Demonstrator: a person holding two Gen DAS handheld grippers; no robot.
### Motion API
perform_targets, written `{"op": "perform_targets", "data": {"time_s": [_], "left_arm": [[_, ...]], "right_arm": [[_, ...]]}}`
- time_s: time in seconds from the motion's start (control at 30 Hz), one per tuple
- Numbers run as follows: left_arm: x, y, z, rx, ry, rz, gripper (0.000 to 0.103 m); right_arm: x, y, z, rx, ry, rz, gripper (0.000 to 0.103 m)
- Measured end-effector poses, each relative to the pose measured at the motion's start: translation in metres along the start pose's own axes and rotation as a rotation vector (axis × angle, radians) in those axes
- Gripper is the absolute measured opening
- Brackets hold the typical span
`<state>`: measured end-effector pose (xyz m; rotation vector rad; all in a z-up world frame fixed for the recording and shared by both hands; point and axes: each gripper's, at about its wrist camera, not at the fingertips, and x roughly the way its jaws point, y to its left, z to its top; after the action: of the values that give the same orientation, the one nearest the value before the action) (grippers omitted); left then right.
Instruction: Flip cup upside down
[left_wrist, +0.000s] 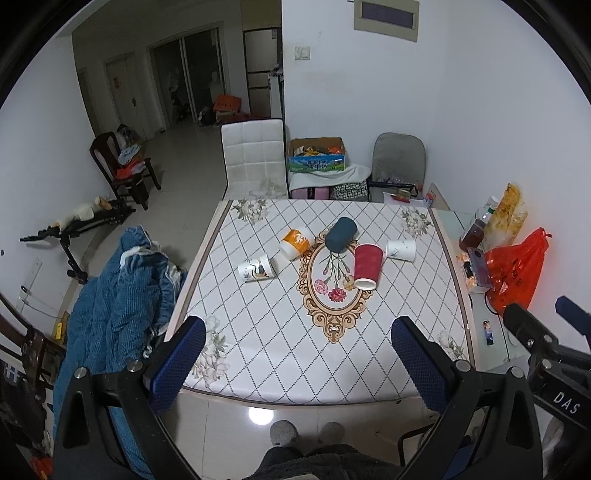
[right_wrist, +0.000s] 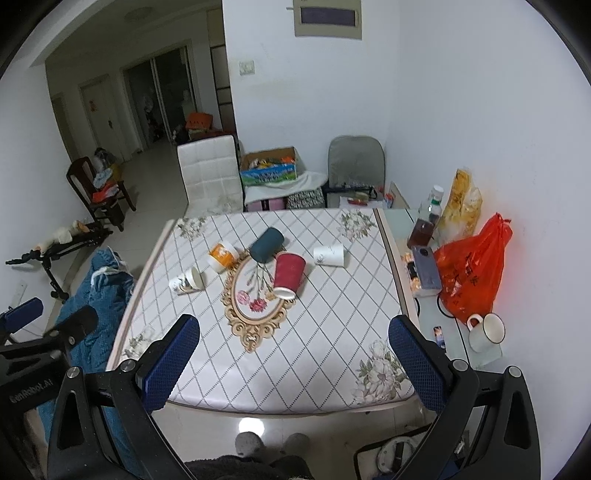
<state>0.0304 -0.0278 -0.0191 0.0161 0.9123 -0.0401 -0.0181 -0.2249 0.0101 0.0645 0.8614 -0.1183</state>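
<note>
Several cups lie on their sides on the patterned table (left_wrist: 280, 354) (right_wrist: 295, 354): a red cup (left_wrist: 366, 266) (right_wrist: 288, 275), a dark teal cup (left_wrist: 340, 234) (right_wrist: 266, 244), an orange cup (left_wrist: 295, 243) (right_wrist: 222, 255), a white printed cup at the left (left_wrist: 257, 268) (right_wrist: 186, 280) and a white cup at the right (left_wrist: 400, 250) (right_wrist: 330, 255). My left gripper (left_wrist: 299, 363) is open and empty above the table's near edge. My right gripper (right_wrist: 293, 360) is open and empty too, well short of the cups.
A blue blanket (left_wrist: 118, 314) hangs at the table's left side. On the side shelf at the right are a red plastic bag (right_wrist: 469, 273), a bottle (right_wrist: 424, 225) and a white mug (right_wrist: 485, 332). Chairs (left_wrist: 255, 158) and a cardboard box (left_wrist: 317, 155) stand beyond the far edge.
</note>
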Motion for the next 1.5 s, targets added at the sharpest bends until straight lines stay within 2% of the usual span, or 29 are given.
{"op": "perform_targets", "data": {"time_s": [0.4, 0.73, 1.17, 1.5], "left_arm": [[0.084, -0.033, -0.002, 0.004, 0.105, 0.077, 0.103], [0.163, -0.044, 0.008, 0.046, 0.238, 0.077, 0.103], [0.276, -0.049, 0.072, 0.125, 0.313, 0.065, 0.103], [0.378, -0.068, 0.115, 0.176, 0.390, 0.067, 0.103]], "right_arm": [[0.111, -0.037, -0.026, 0.015, 0.169, -0.014, 0.103], [0.198, -0.039, -0.040, 0.028, 0.305, -0.021, 0.103], [0.301, -0.019, -0.034, 0.078, 0.459, -0.060, 0.103], [0.380, -0.025, -0.041, 0.121, 0.583, -0.089, 0.103]]}}
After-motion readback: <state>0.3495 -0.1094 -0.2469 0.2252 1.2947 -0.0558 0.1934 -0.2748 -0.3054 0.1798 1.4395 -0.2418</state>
